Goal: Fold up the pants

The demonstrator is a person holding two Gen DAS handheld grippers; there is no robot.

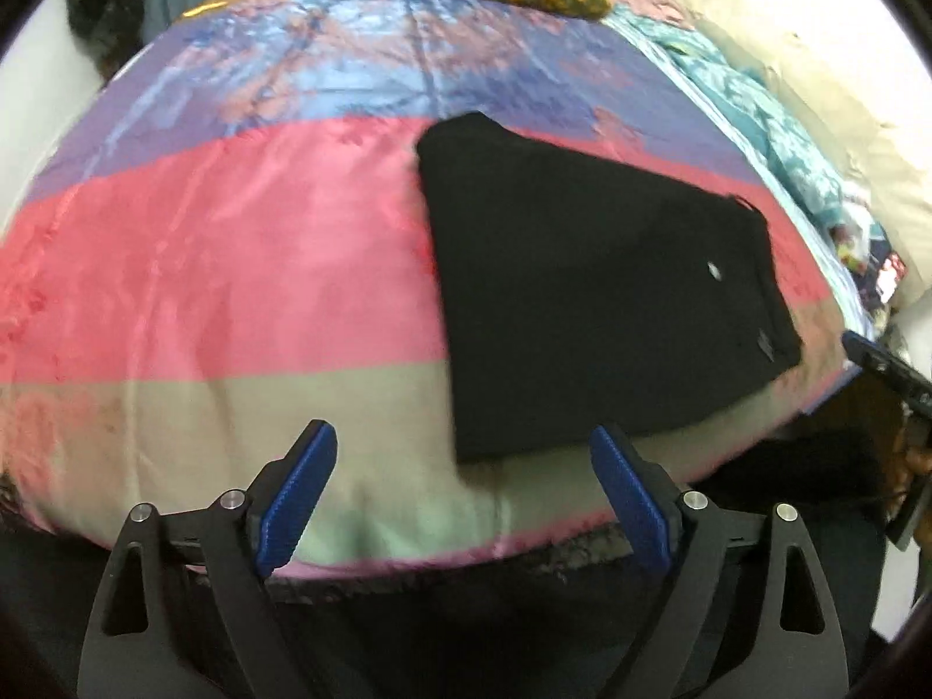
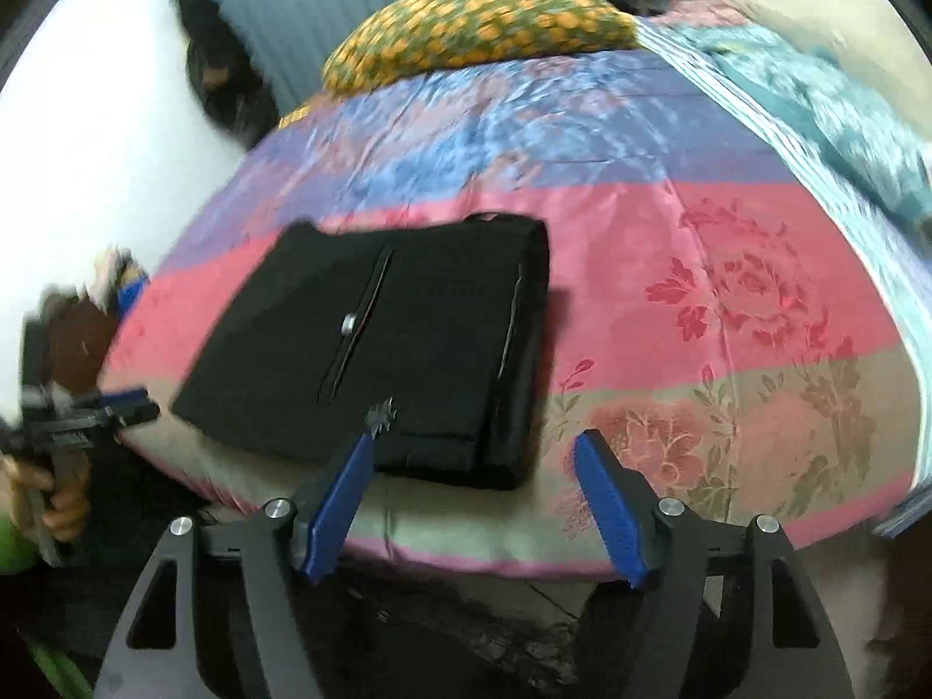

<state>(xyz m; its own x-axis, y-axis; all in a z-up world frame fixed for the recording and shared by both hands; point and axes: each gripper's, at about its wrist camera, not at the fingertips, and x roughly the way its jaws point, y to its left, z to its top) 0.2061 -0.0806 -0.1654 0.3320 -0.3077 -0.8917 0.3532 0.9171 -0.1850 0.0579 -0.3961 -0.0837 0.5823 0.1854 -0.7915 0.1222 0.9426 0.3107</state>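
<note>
The black pants (image 2: 396, 349) are seen folded flat on the striped quilt (image 2: 728, 303), just beyond both grippers; left gripper (image 1: 463, 486) and right gripper (image 2: 475, 492) jaws are held apart, nothing gripped

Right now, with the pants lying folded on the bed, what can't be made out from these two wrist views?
- Black pants: layers beneath the top fold are hidden in both views; motion blur smears the seams.
- Right claw: in the left wrist view, cut off by the frame's right edge.
- Left claw: in the right wrist view, small and blurred at the left edge.
- Clutter beside the quilt: too small and blurred to identify.
</note>
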